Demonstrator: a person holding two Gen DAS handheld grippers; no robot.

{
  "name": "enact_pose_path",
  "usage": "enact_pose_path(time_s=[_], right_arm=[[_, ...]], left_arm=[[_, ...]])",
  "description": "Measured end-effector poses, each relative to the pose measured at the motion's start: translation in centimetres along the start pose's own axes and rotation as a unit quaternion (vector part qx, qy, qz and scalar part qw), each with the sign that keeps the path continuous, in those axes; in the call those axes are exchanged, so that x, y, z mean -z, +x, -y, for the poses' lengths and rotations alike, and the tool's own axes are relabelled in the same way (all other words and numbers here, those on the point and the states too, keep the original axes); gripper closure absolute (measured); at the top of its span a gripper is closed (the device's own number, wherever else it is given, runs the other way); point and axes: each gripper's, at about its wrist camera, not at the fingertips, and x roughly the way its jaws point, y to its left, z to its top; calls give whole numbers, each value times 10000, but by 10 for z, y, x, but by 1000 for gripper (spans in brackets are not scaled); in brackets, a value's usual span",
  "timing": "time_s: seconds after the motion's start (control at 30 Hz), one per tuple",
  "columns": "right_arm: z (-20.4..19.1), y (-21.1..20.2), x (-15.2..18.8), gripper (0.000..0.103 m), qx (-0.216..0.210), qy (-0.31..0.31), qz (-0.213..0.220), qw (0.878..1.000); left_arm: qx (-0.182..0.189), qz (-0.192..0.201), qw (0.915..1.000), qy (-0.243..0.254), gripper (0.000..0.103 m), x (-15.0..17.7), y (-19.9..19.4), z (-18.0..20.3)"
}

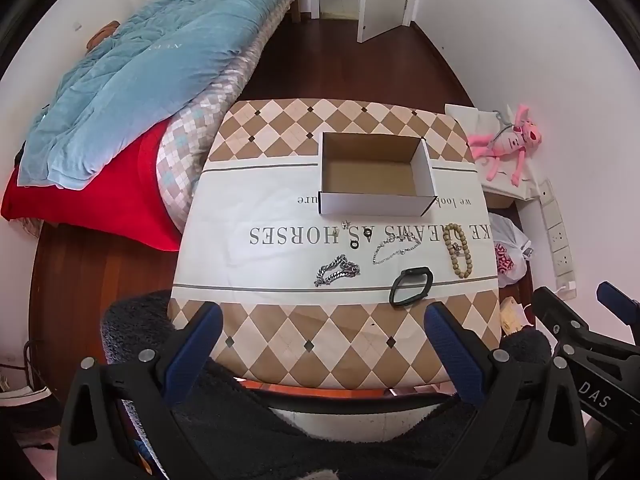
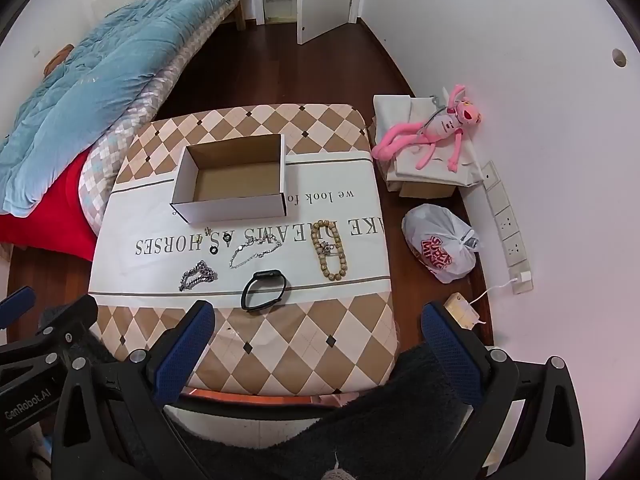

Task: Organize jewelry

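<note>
Currently both tools are spread wide and empty: left gripper (image 1: 322, 334) and right gripper (image 2: 318, 330) are held above the near edge of the table (image 2: 280, 344), nothing between the jaws. "DAS" can be read on the right tool's body in the left view, "GenRobot.AI" on the left tool's in the right view.

Nearest item: black watch (image 2: 264, 290), light, with a springy looped strap; best pinched across the strap, not the smooth face. Left of it, chunky chain (image 2: 197, 275): probably the heaviest piece, limp, bunched, so it is grabbed at the heap. Just beyond the watch, thin chain (image 2: 256, 252): flimsy, flat on the cloth, likely to slip; a low pinch at its tangle is advised. To the right, bead bracelet (image 2: 329, 250): hard round beads, rolls easily, taken across one strand. Two small rings (image 2: 220, 243) further back: tiny, hard to seize.

Farthest, box (image 2: 232, 178), open, empty, light cardboard; could slide if bumped.

Cloth print, upside down: "AS HORSES", "we look". Bag (image 2: 440, 244) on the floor at right: lettering not legible.
</note>
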Motion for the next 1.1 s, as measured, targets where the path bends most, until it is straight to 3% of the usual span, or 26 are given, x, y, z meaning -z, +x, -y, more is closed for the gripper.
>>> enact_pose_path(time_s=[1.1], right_arm=[[1, -6, -6, 0, -1, 29, 91, 10000]], left_arm=[[-119, 190, 9997, 120, 0, -6, -2, 1]])
